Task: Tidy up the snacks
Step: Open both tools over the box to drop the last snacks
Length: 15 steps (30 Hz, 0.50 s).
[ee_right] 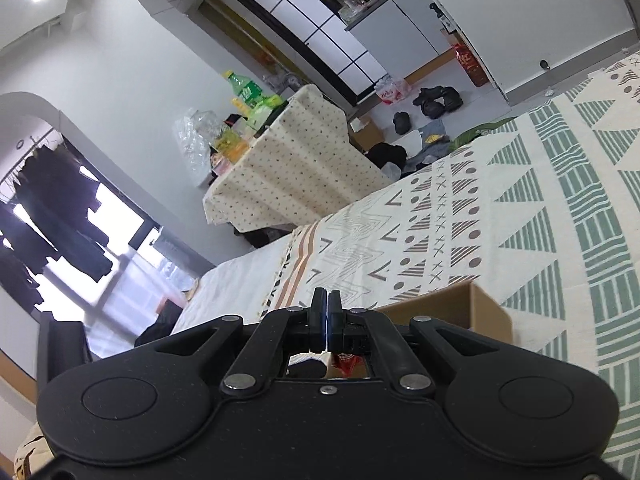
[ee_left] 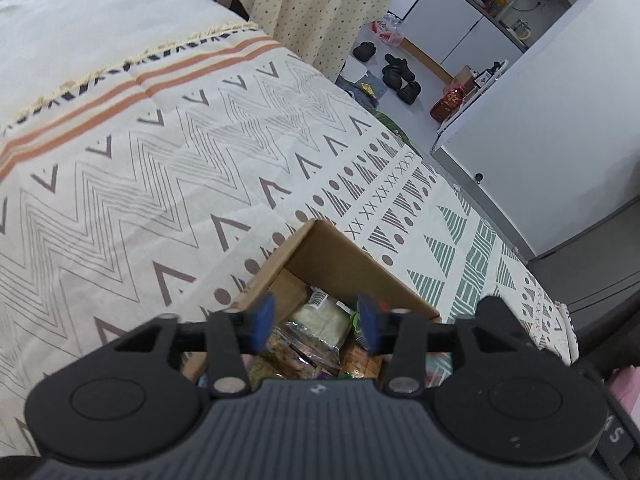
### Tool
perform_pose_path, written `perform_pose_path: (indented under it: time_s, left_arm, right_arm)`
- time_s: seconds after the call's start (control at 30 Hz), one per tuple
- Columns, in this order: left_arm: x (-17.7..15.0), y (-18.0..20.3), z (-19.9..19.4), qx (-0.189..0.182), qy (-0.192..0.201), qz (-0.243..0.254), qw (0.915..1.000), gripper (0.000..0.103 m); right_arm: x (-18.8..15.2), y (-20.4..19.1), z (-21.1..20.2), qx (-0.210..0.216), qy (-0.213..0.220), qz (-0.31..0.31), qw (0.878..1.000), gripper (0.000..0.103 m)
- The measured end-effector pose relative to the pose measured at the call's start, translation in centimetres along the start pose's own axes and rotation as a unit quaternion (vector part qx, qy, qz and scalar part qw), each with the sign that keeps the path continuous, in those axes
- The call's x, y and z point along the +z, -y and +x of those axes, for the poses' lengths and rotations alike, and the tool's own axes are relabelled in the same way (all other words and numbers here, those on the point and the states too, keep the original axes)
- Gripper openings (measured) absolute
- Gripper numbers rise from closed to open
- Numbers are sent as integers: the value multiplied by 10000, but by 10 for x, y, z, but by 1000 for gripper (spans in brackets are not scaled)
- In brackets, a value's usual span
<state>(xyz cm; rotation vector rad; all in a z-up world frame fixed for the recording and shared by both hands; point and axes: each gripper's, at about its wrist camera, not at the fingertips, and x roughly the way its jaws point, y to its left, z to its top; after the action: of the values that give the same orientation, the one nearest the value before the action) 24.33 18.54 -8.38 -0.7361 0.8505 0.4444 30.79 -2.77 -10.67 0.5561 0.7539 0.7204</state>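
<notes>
Where crinkly packets (ee_left: 316, 332) lie, boxy cardboard (ee_left: 340, 256)

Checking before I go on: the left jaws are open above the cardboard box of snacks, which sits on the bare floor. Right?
Not quite. The cardboard box sits on the patterned bedspread, not the floor, as the left wrist view shows. The left gripper does hang open above the snacks.
</notes>
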Motion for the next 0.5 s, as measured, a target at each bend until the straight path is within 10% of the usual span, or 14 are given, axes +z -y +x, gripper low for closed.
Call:
perform_pose_path:
  time_s: [0.1, 0.5]
  left_arm:
    - [1, 1, -11, 3, 33, 154, 9999, 64]
    - [-4, 6, -65, -95, 223, 570, 9981, 85]
  right_arm:
    - [1, -7, -9, -313, 165, -65, 9994, 55]
    - [-9, -16, -84, -1157, 662, -158, 9909, 88]
